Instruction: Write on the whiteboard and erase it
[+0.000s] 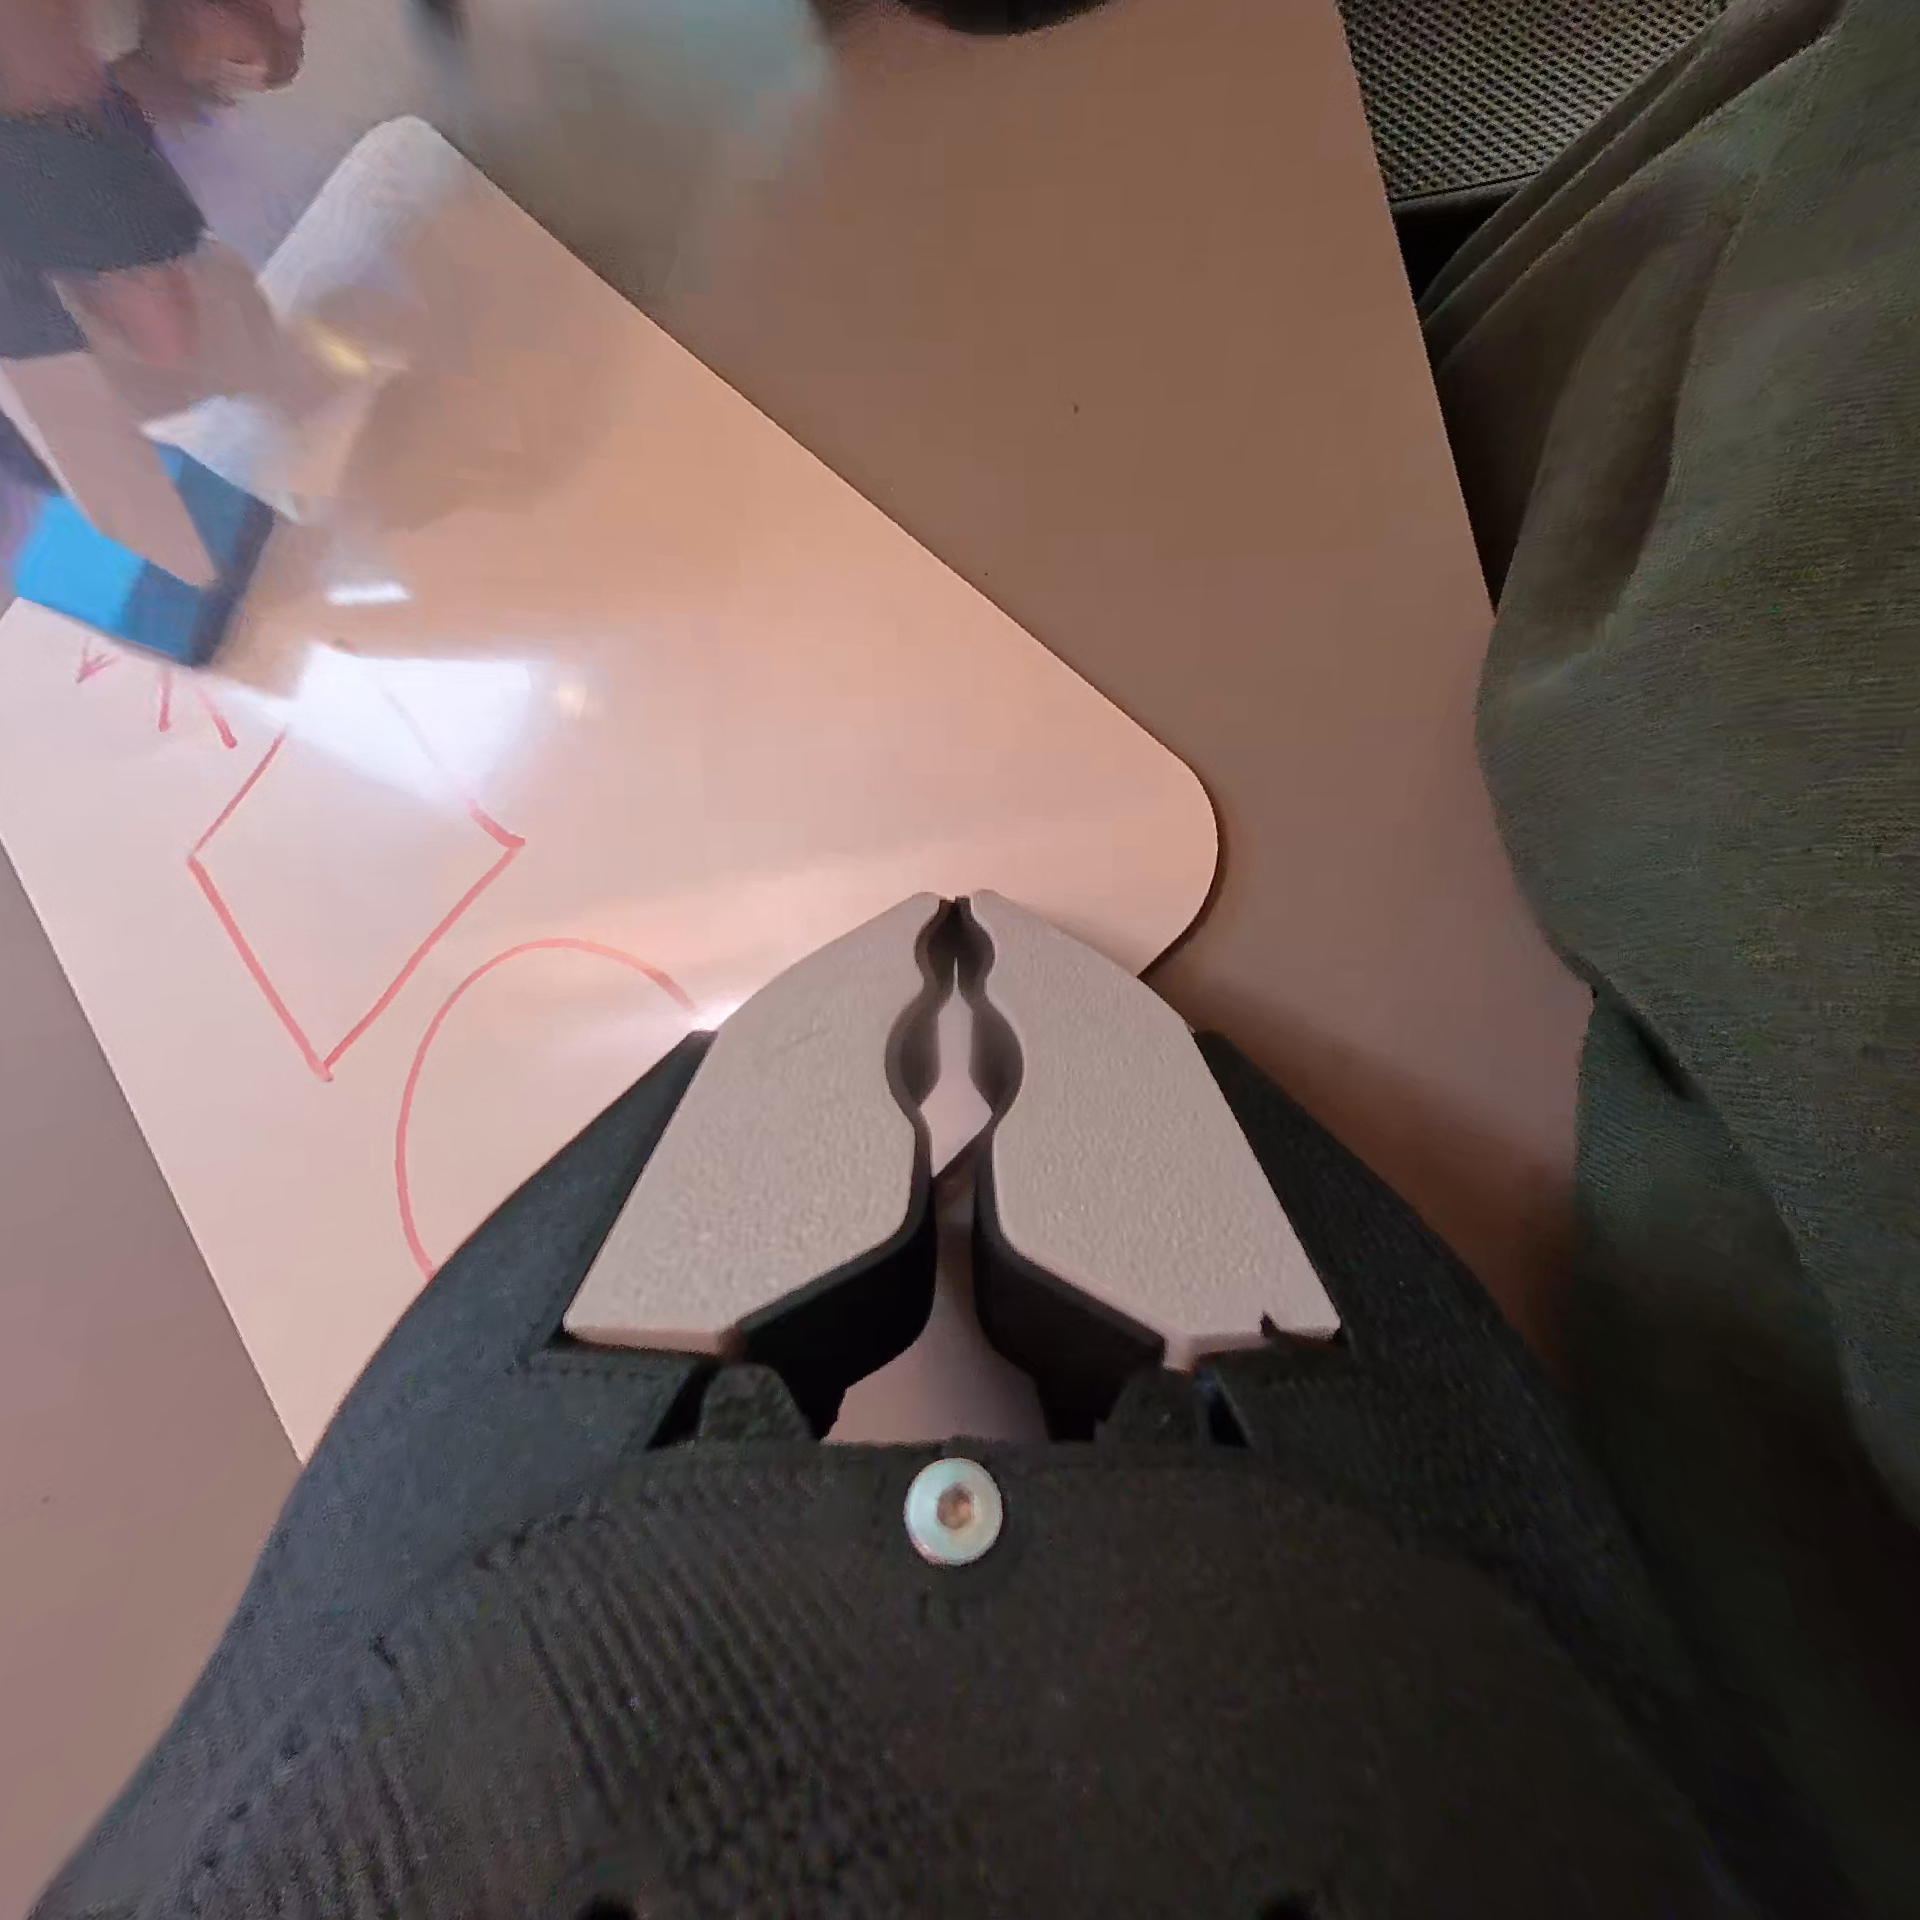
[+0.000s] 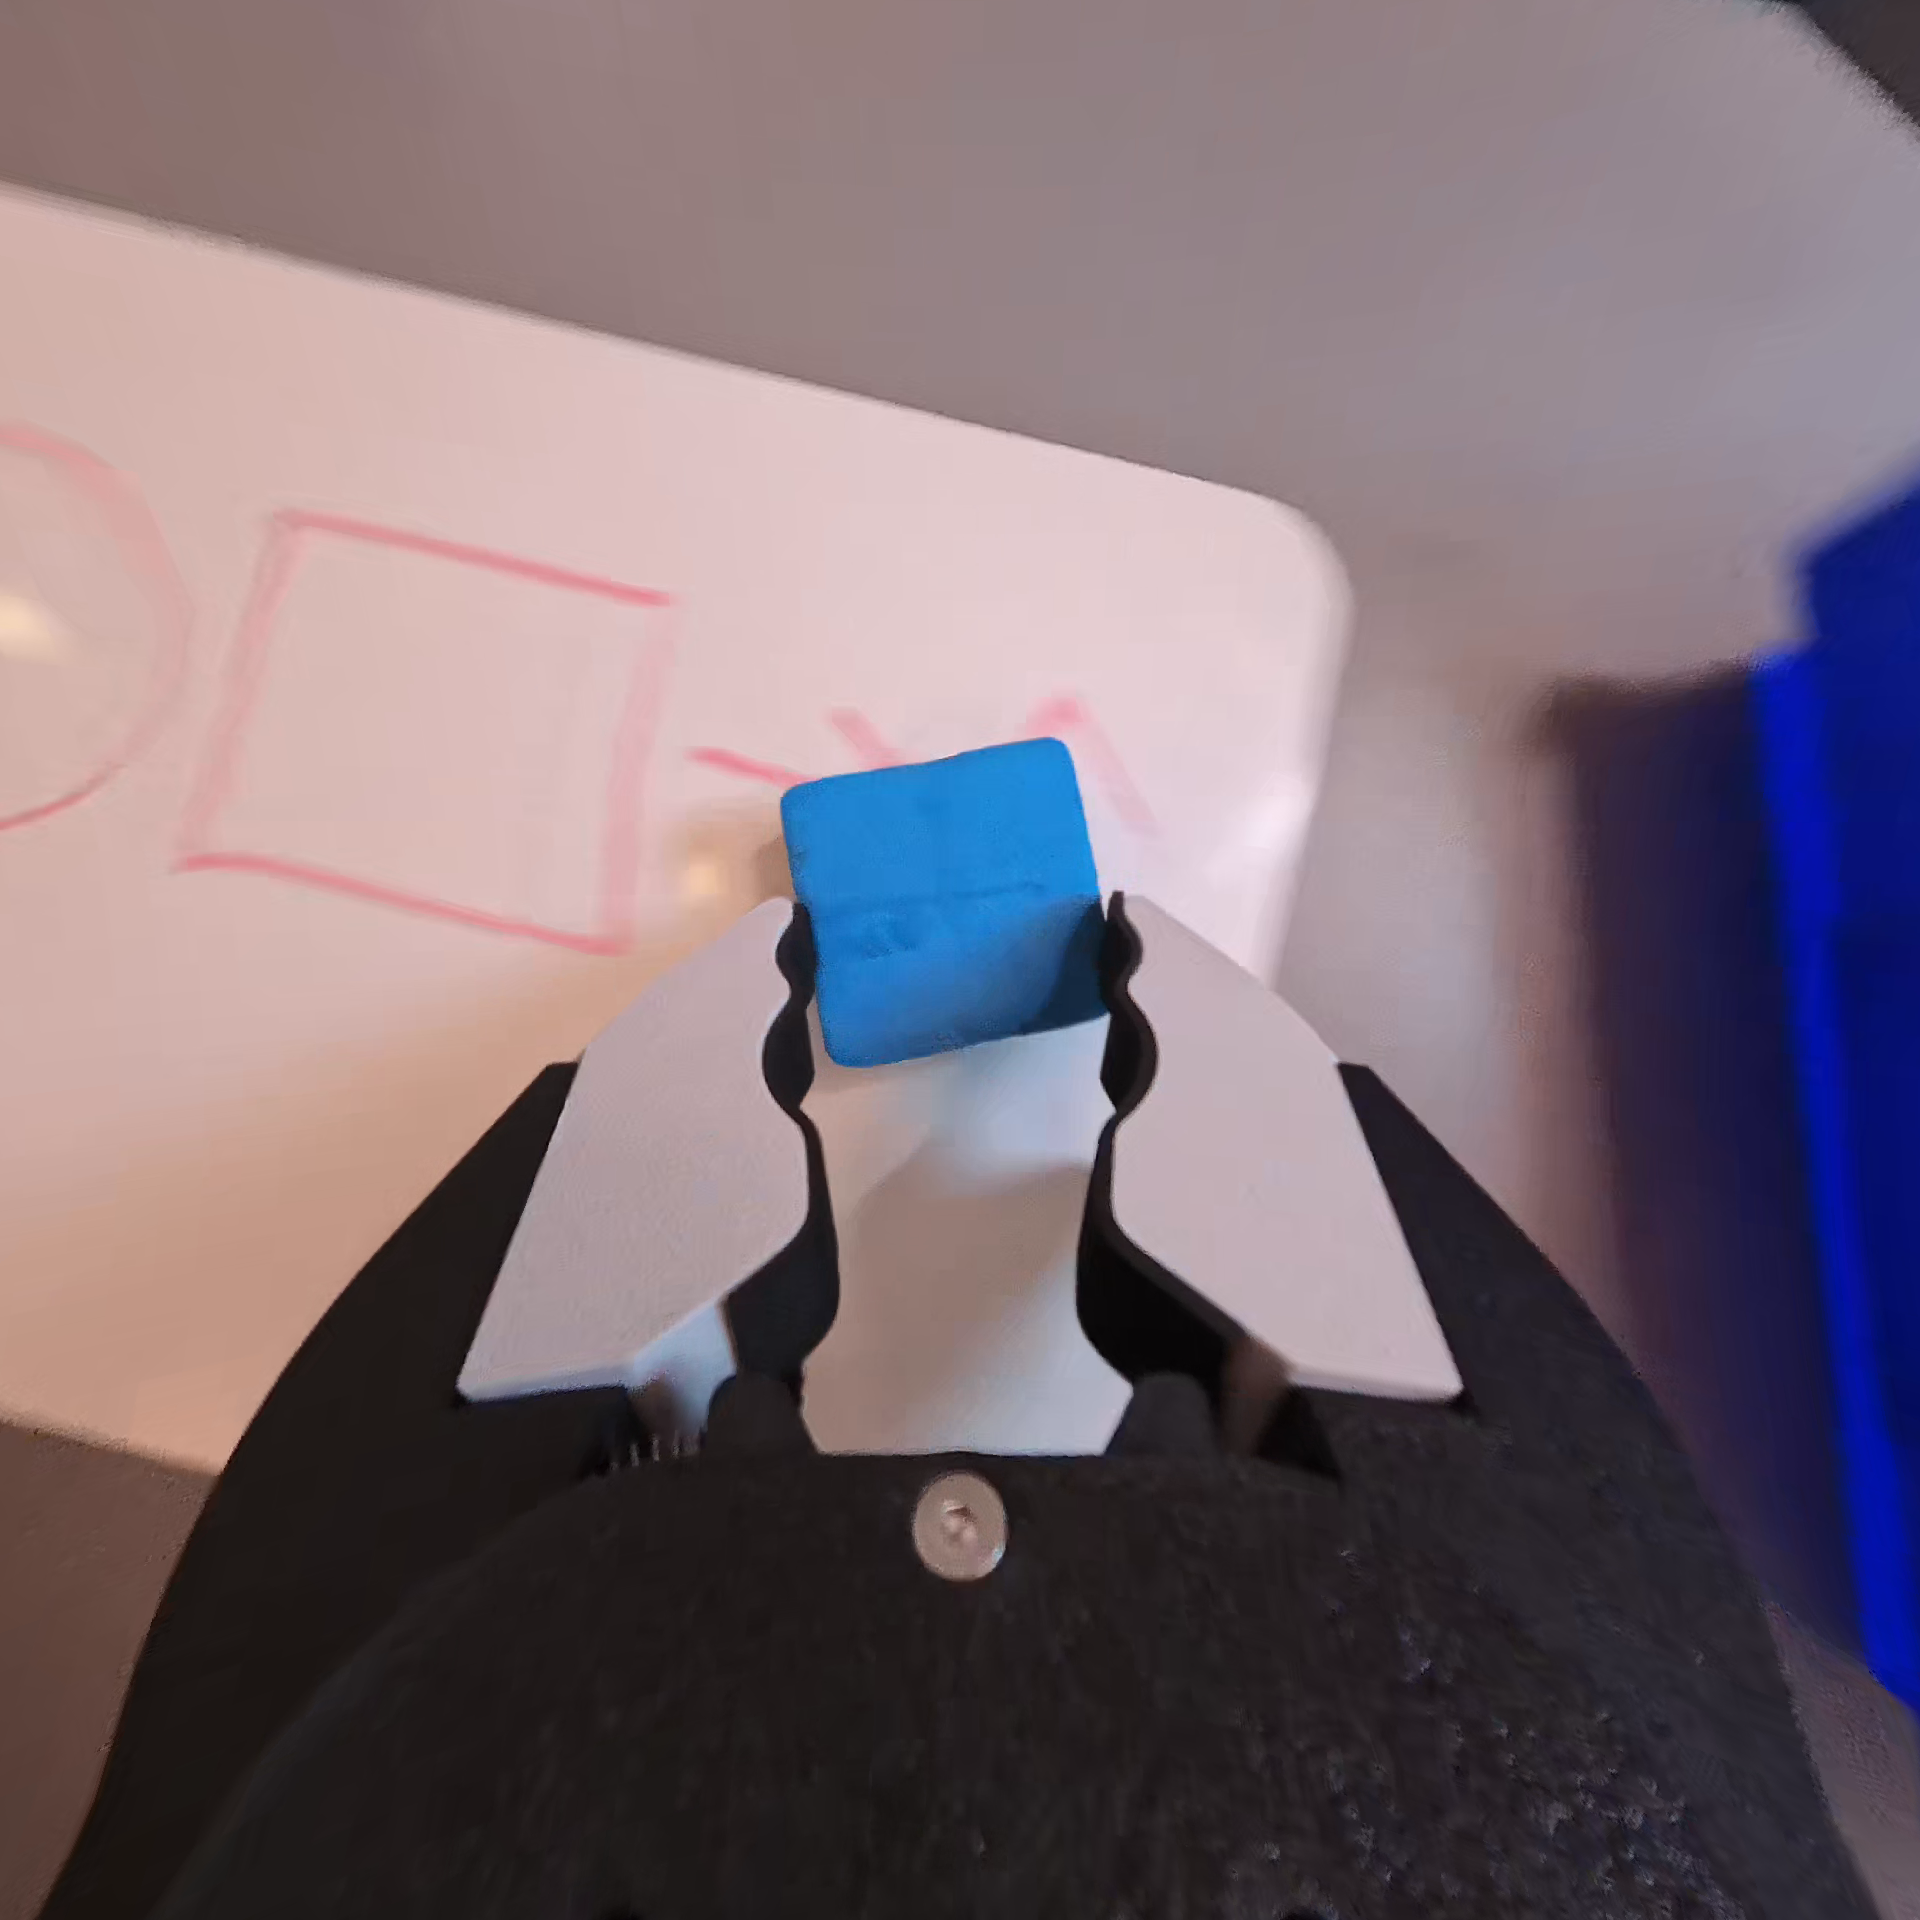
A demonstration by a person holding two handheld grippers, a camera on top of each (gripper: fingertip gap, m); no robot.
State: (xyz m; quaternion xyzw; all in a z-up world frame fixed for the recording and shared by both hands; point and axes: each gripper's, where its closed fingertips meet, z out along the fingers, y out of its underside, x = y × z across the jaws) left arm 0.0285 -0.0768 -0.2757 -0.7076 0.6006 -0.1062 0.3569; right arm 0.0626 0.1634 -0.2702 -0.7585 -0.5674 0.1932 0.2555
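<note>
Eraser point(image 2: 940, 902), a light, squashy-looking blue block, sits clamped by its two sides between the right gripper point(image 2: 948, 920) fingers, over smudged red marks near the whiteboard point(image 2: 935, 540) corner. Left gripper point(image 1: 958, 906) shut, empty, over the board's opposite corner; beyond, a square point(image 1: 343, 894) awaits wiping.

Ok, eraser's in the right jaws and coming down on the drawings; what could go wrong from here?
1. The blue eraser is gripped only near its back end and sits skewed, so wiping pressure could twist it or pop it out.
2. The whiteboard lies loose on the table; the shut left gripper holds only one corner, so it may pivot.
3. The red square and circle lie farther off and may be missed.
</note>
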